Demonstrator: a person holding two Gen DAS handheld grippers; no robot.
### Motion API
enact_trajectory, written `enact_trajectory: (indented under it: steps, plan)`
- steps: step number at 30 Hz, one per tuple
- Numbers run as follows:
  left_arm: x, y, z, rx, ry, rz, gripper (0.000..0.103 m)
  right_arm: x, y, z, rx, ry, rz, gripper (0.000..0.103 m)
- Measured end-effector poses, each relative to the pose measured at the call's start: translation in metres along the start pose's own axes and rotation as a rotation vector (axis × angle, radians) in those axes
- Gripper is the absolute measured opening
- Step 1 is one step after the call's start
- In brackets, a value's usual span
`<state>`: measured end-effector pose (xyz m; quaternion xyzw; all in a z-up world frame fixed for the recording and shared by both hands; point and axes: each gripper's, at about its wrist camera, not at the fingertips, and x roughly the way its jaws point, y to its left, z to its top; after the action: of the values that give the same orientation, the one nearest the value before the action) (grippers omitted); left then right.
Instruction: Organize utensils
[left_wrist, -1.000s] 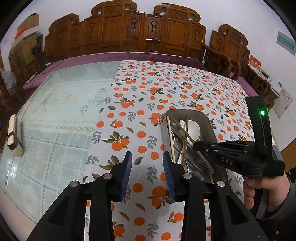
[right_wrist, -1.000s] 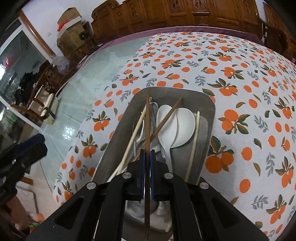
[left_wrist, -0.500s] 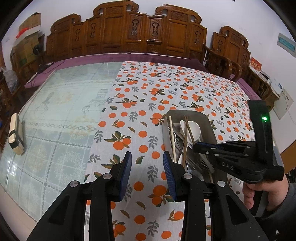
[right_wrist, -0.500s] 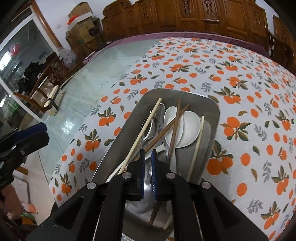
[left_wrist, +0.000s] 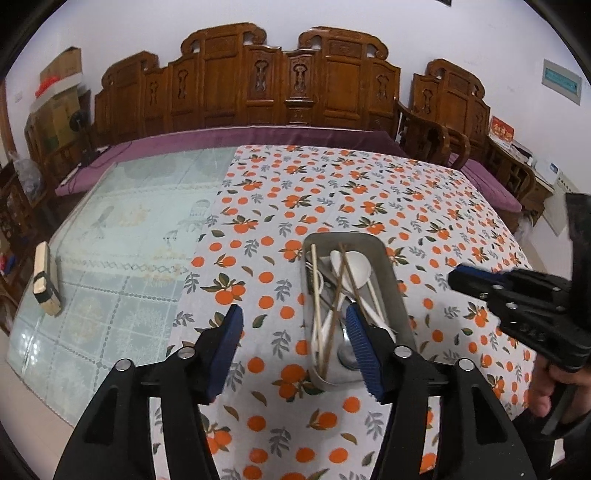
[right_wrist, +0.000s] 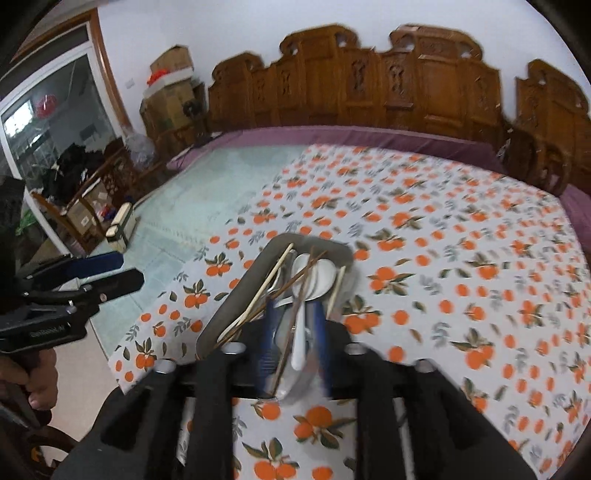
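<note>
Metal and shiny, the tray (left_wrist: 391, 280) sits on the orange-dotted cloth (left_wrist: 369, 192) with thin wooden chopsticks (left_wrist: 316, 291) and smooth white spoons (left_wrist: 356, 266) piled inside. A second ago the right gripper (right_wrist: 294, 332) pinched a brown chopstick; now its jaws are apart and empty, so it was likely dropped back. The left gripper (left_wrist: 293, 343) has opened wider, holding nothing.
</note>
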<state>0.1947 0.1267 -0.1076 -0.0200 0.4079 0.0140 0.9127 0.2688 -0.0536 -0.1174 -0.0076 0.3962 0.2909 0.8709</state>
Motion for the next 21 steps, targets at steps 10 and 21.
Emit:
enact_trajectory:
  steps: [10, 21]
  plan:
    - [-0.037, -0.039, -0.013, 0.022, -0.071, 0.032, 0.095, -0.083, -0.013, -0.03, 0.014, -0.119, -0.116, 0.094]
    - [-0.067, -0.073, -0.04, 0.023, -0.108, 0.011, 0.095, -0.154, -0.025, -0.071, 0.079, -0.209, -0.232, 0.1]
